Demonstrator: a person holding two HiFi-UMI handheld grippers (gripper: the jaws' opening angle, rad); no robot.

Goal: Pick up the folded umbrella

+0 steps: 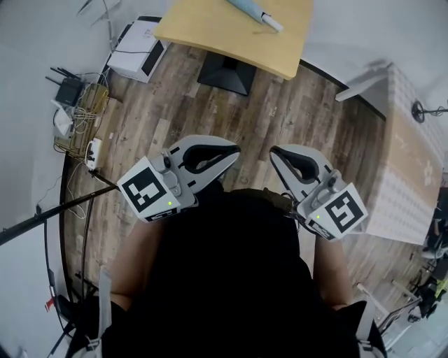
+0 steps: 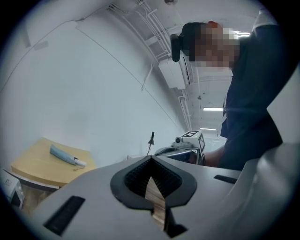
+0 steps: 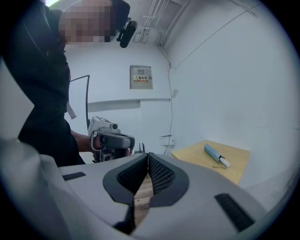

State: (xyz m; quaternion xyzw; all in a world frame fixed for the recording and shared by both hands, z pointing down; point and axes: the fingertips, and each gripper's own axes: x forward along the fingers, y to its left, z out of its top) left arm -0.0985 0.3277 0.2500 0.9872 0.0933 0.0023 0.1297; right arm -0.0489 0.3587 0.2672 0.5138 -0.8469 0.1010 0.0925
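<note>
Trouble lies in our jaws: left gripper (image 1: pixel 233 155) and right gripper (image 1: pixel 274 152) are both closed on nothing, while the umbrella (image 1: pixel 255 12) lies well ahead on the yellow table (image 1: pixel 210 31). Arriving unopened, we might nudge it (it looks round) off the edge.

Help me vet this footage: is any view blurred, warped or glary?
Head view: sharp, fisheye-bent, umbrella cropped at the top edge. Left gripper view: dark round vignette, bright ceiling lights at right. Right gripper view: same vignette, umbrella small yet clear.
</note>
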